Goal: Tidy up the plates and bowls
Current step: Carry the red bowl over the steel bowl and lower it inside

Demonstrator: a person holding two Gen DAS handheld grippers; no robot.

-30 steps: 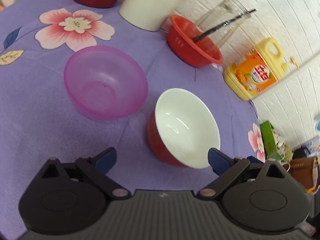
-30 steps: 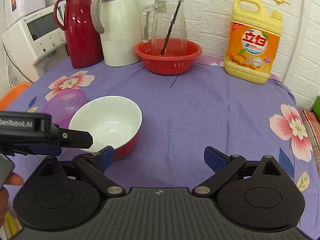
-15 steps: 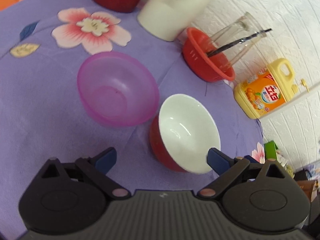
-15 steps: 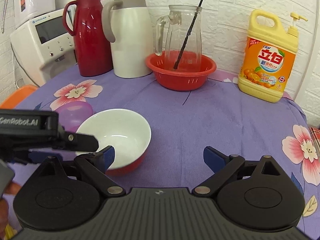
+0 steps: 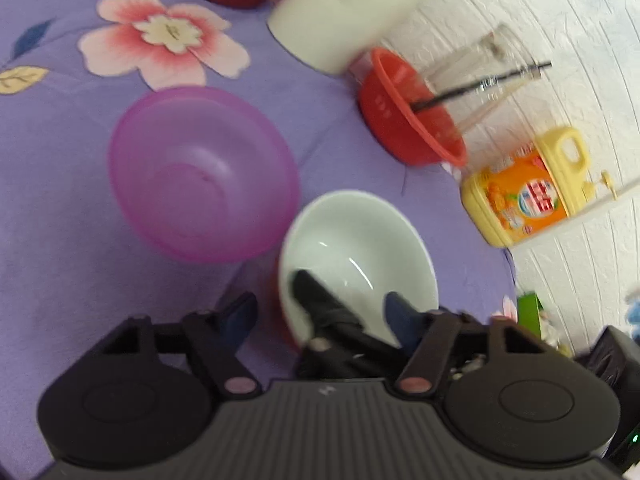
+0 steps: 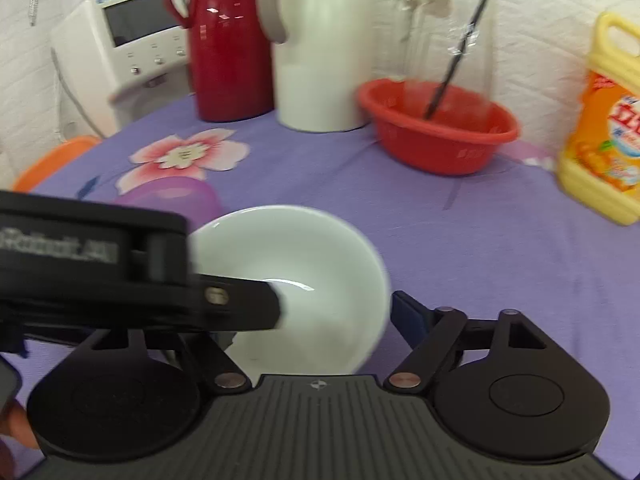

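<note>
- Both grippers have closed in on the white bowl (image 6: pixel 292 280) since the earlier frames; it now fills the space right in front of them.
- Left gripper (image 5: pixel 320 316) has its fingers spread wide, one outside the bowl's red wall, the other over its white inside, so the near rim sits between them, not yet pinched.
- Right gripper (image 6: pixel 320 320) is also spread wide; one finger (image 6: pixel 408 320) is just beside the rim, while the other is hidden behind the left gripper's body.
- White bowl stands upright on the purple-clothed surface (image 6: pixel 500 248), just beside the pink bowl (image 5: pixel 204 172).
- Step in hand, as I judge it: taking hold of the white bowl.
- Next move likely calls for closing on the rim, lifting, and nesting it with the pink bowl.
</note>
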